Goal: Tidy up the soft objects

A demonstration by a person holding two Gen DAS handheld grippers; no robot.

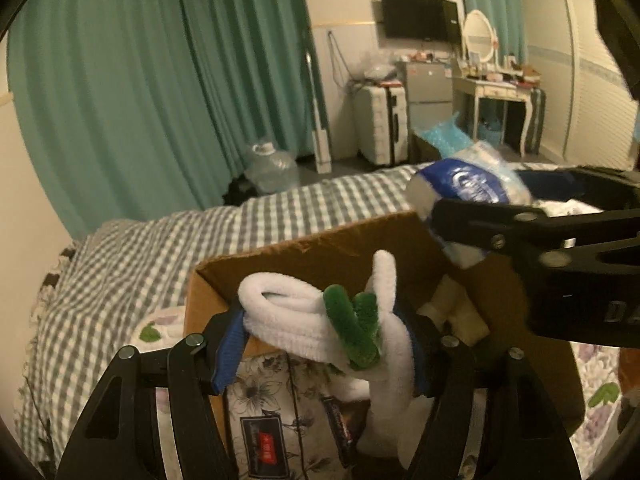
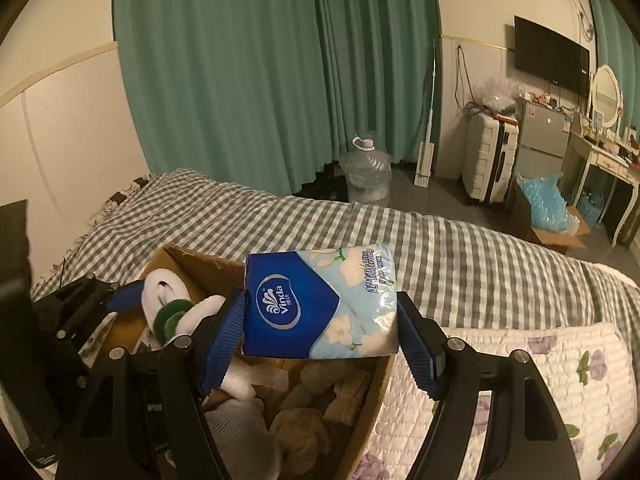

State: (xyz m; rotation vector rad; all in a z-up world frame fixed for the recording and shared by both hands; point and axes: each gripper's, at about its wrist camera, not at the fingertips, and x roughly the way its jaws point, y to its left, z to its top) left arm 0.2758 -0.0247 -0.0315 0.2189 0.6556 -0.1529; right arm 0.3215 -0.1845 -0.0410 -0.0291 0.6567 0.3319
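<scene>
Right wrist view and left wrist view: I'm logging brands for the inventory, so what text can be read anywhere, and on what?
"Vinda": on the blue tissue pack held by the right gripper.
Pale lettering on the pack's floral side: too blurred to read.
"DA", cut off: on the right gripper's black body in the left wrist view.
Red label under the left gripper: unreadable.

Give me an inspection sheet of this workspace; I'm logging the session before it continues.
Surface: checked bedspread.
Job's things: cardboard box holding soft items; white and green plush; tissue pack.
Clutter: water jug, suitcase.
Grippers: left gripper shut on plush; right gripper shut on tissue pack above box.
Cables: wires hanging on far wall.
Surroundings: teal curtains, television.
</scene>
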